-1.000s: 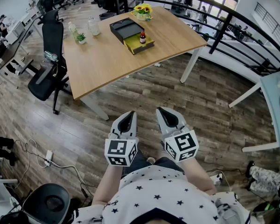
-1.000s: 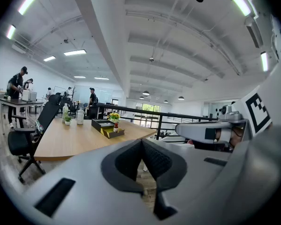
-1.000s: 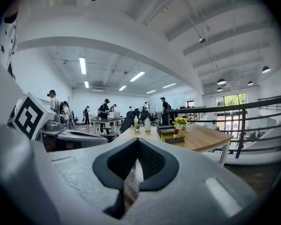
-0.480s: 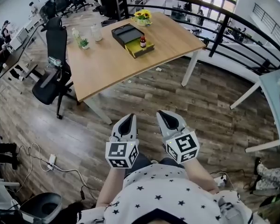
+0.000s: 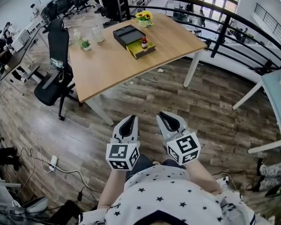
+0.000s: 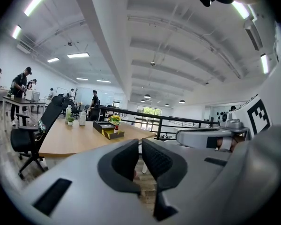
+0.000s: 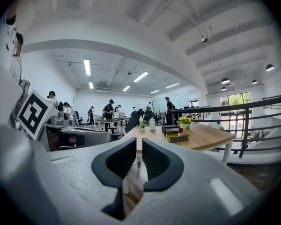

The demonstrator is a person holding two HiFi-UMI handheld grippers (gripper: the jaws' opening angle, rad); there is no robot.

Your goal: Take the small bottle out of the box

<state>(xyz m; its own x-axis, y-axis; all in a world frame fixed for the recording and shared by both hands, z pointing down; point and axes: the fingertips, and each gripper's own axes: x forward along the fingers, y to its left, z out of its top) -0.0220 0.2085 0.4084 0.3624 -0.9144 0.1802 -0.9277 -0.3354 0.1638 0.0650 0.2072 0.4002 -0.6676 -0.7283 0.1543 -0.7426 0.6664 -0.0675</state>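
Observation:
The small bottle [image 5: 144, 43], dark with a red cap, stands upright in a yellow-green box [image 5: 141, 50] on the wooden table [image 5: 112, 64], beside a black lid [image 5: 126, 34]. It also shows far off as the bottle [image 6: 116, 128] in the left gripper view and the bottle [image 7: 180, 132] in the right gripper view. Both grippers hang close to my body over the floor, well short of the table. My left gripper [image 5: 129, 120] [image 6: 139, 143] is shut and empty. The jaws of my right gripper [image 5: 167, 116] [image 7: 139, 145] are opening, a narrow gap with nothing between them.
Sunflowers [image 5: 144, 16], a jar [image 5: 98, 32] and a small plant [image 5: 85, 44] stand on the table. A black office chair [image 5: 54, 74] sits at its left end. A dark railing [image 5: 234, 18] runs behind. Cables [image 5: 51, 162] lie on the floor at left.
The head view has shifted a little, so the table and chair sit slightly lower and further right in the picture. Both grippers stay side by side near my body.

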